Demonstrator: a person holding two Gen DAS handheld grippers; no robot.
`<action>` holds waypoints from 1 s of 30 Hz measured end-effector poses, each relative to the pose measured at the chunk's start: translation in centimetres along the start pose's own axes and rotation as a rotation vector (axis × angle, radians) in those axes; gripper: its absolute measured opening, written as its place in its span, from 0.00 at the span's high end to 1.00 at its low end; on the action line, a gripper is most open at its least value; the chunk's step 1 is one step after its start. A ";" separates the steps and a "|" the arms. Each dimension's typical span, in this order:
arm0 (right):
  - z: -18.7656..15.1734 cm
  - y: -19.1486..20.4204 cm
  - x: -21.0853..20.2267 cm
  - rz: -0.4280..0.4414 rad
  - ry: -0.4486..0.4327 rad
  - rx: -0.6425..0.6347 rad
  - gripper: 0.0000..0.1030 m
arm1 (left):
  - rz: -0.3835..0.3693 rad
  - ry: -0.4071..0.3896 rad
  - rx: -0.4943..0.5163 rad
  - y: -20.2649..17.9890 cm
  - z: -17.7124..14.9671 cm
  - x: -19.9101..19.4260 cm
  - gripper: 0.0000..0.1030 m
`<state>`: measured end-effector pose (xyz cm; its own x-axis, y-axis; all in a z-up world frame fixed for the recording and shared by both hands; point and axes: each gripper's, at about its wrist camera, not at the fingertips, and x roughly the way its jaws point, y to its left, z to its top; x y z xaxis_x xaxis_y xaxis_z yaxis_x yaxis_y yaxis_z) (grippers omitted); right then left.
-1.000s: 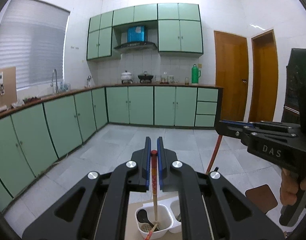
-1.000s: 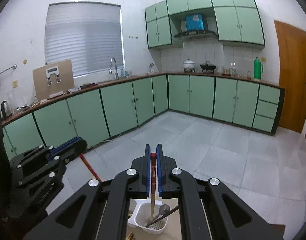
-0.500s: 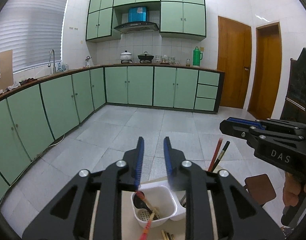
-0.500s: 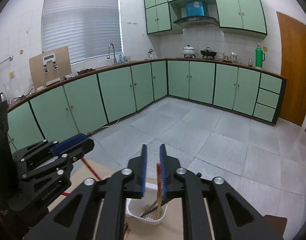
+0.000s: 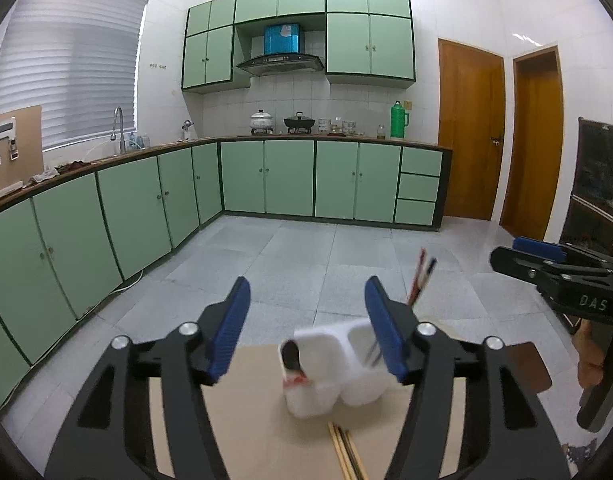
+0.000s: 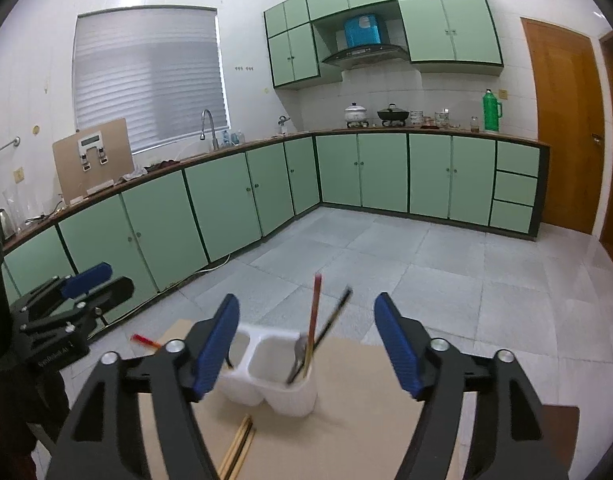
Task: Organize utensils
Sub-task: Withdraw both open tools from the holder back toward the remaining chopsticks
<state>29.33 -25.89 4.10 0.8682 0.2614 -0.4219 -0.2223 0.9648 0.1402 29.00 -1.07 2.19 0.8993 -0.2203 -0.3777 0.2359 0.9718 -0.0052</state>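
A white two-compartment utensil holder [image 5: 338,368] [image 6: 274,376] stands on a tan table [image 5: 246,420] [image 6: 358,420]. A red chopstick [image 6: 315,316] and a dark one [image 6: 333,322] stand in its right compartment with a metal spoon [image 6: 298,356]. A dark spoon [image 5: 289,356] and a red-ended chopstick [image 6: 146,341] lean in the left compartment. Loose wooden chopsticks [image 5: 346,452] [image 6: 238,446] lie in front. My left gripper [image 5: 306,320] is open and empty above the holder. My right gripper [image 6: 306,332] is open and empty above it too.
The table's far edge drops to a grey tiled floor [image 5: 326,252]. Green cabinets [image 6: 226,204] line the left and back walls. A brown stool [image 5: 530,364] stands right of the table. Each gripper shows in the other's view [image 5: 566,280] [image 6: 66,308].
Both grippers opened and let go of their chopsticks, which now rest in the holder. Both grippers pulled back and up from the holder.
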 end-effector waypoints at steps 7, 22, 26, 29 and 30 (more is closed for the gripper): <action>-6.8 0.6 -3.8 -0.032 0.030 -0.001 0.14 | -0.017 0.075 0.003 -0.6 -6.5 -4.2 0.32; -20.1 4.8 -6.0 -0.053 0.208 0.031 0.10 | 0.030 0.336 -0.062 1.6 -20.9 -7.9 0.30; -22.8 6.3 -5.6 -0.057 0.262 0.003 0.10 | 0.053 0.398 -0.057 2.3 -23.2 -8.2 0.30; -24.5 7.1 -5.1 -0.048 0.305 0.014 0.11 | 0.069 0.437 -0.056 2.8 -24.9 -8.5 0.30; -24.9 7.3 -5.0 -0.046 0.315 0.017 0.11 | 0.073 0.449 -0.059 3.0 -25.3 -8.6 0.30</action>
<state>12.35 -19.43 -15.05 0.6962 0.2158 -0.6846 -0.1764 0.9759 0.1282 12.68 5.89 -18.05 0.6615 -0.1050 -0.7425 0.1447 0.9894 -0.0110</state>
